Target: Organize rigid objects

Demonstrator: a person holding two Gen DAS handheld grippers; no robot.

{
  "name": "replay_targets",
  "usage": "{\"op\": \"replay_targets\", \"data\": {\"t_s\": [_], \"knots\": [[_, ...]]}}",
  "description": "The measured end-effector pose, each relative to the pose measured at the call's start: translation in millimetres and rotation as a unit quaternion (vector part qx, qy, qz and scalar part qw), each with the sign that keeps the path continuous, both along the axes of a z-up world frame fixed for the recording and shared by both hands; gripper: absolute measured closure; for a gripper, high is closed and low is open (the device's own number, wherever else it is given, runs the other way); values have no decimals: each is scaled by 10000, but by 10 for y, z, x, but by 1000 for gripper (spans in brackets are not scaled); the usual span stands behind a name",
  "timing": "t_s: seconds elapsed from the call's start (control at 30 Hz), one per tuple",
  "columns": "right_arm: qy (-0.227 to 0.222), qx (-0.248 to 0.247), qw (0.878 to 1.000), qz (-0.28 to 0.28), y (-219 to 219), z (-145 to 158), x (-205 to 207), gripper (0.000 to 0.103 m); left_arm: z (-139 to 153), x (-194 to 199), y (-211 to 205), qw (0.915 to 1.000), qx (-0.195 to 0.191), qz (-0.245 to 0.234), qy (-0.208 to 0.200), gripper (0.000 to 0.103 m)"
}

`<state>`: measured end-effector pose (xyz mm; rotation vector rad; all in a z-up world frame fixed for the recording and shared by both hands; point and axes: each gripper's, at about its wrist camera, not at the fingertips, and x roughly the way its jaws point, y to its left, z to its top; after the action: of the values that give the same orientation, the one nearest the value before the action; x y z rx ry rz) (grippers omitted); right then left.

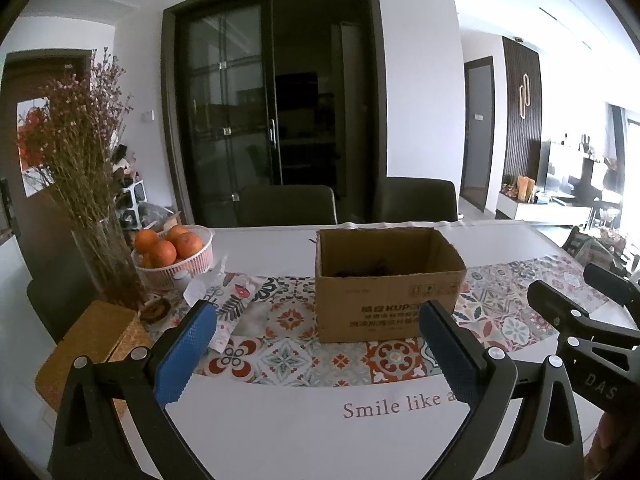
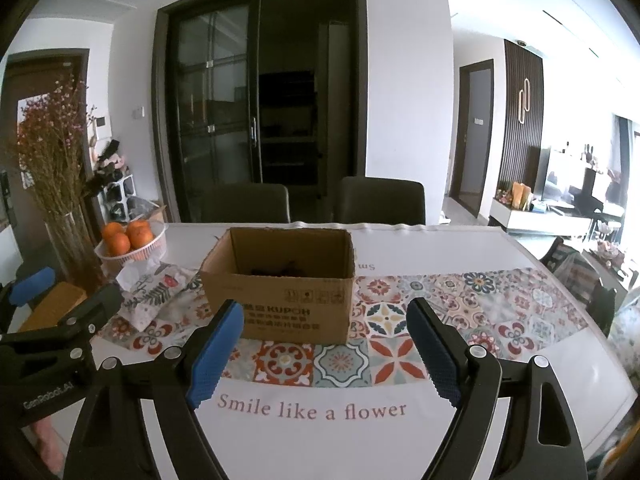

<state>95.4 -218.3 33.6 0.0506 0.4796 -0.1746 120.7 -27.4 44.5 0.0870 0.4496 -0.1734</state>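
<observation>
An open box (image 2: 280, 292) stands on the patterned runner (image 2: 460, 304) across the middle of the desk (image 2: 440, 248), with something dark at its bottom that is too dim to make out. The left gripper (image 1: 316, 356) and the right gripper (image 2: 326, 356) hang side by side above the near edge of the desk, each with its jaws spread wide and holding nothing, the box just beyond the blue pads (image 2: 216, 356). To the left of the box lie a folded cloth (image 2: 156, 296), a white basket (image 1: 180, 264) of oranges (image 1: 164, 248), a glass vase (image 1: 108, 264) of dried flowers and a woven mat (image 1: 92, 344). Two dark chairs (image 2: 380, 200) stand behind the desk before a dark glass door (image 2: 256, 96); a bright living area opens to the right.

The right wrist view shows the full print "Smile like a flower" (image 2: 312, 410); the left wrist view cuts it short. Only the left wrist view shows a small brown thing (image 1: 156, 310) by the vase.
</observation>
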Motion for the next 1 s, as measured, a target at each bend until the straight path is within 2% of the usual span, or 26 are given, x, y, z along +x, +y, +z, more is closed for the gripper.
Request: {"op": "replay_targets", "data": {"t_s": [1.0], "knots": [[50,42,10000,50,24,-38,-7,19,-29,-11,18,9999,-78,-63,124,0]]}}
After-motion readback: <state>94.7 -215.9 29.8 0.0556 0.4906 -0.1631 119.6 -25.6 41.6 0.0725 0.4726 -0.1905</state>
